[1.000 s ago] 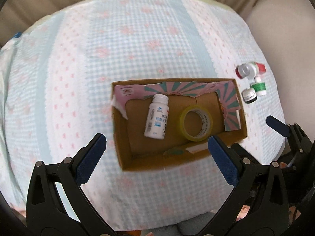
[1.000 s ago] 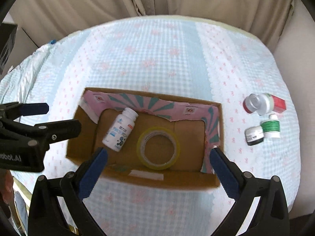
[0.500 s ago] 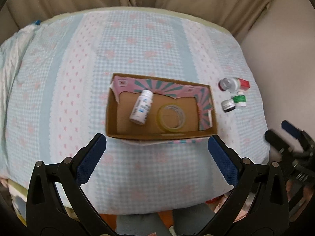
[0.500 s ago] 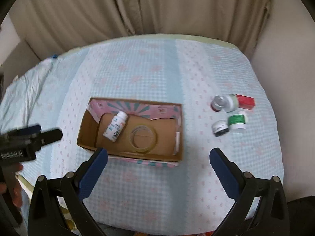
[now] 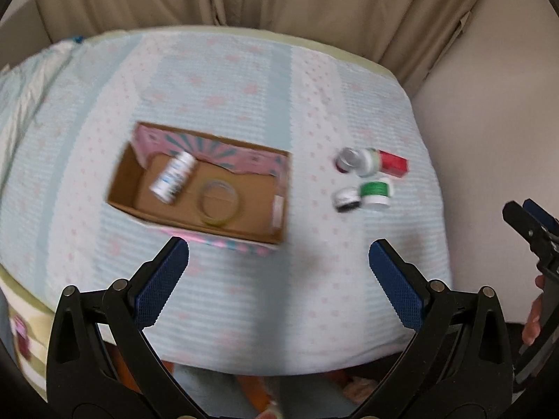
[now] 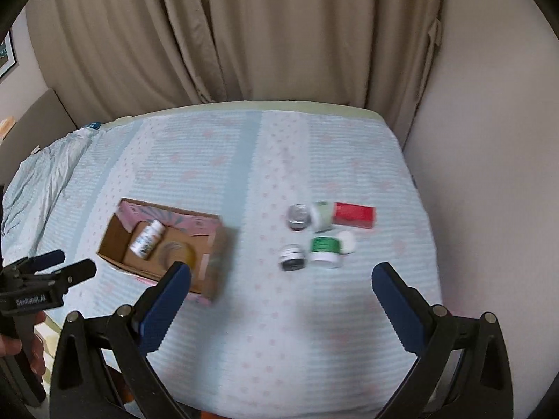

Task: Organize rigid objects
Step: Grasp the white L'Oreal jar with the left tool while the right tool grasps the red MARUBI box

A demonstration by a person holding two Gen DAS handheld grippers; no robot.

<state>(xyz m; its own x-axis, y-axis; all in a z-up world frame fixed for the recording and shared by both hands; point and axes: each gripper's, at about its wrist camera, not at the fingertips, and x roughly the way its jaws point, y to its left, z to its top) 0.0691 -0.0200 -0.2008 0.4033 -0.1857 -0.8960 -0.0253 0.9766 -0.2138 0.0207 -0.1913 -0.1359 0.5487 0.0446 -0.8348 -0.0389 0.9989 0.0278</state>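
Note:
A cardboard box [image 5: 132, 188] [image 6: 115, 244] lies on the bed and holds a white pill bottle [image 5: 172, 177] [image 6: 146, 239] on its side and a yellow tape roll [image 5: 219, 203] [image 6: 176, 252]. To its right lie a red box [image 5: 394, 163] [image 6: 353, 214], a green-labelled jar [image 5: 375, 192] [image 6: 325, 252], a black jar [image 5: 346, 200] [image 6: 292, 257] and a silver-lidded jar [image 5: 347, 160] [image 6: 298, 215]. My left gripper [image 5: 278, 266] is open and empty, held back over the near edge of the bed. My right gripper [image 6: 281, 289] is open and empty, above and short of the jars.
The bed [image 5: 244, 80] has a pale blue and pink patterned cover. Beige curtains [image 6: 244, 35] hang behind it and a plain wall [image 6: 489, 174] stands at the right. A crumpled cover [image 6: 45, 167] lies at the far left.
Both grippers have pulled up and back from the box, so the whole bed and curtains show. The box and jars look smaller and have not moved.

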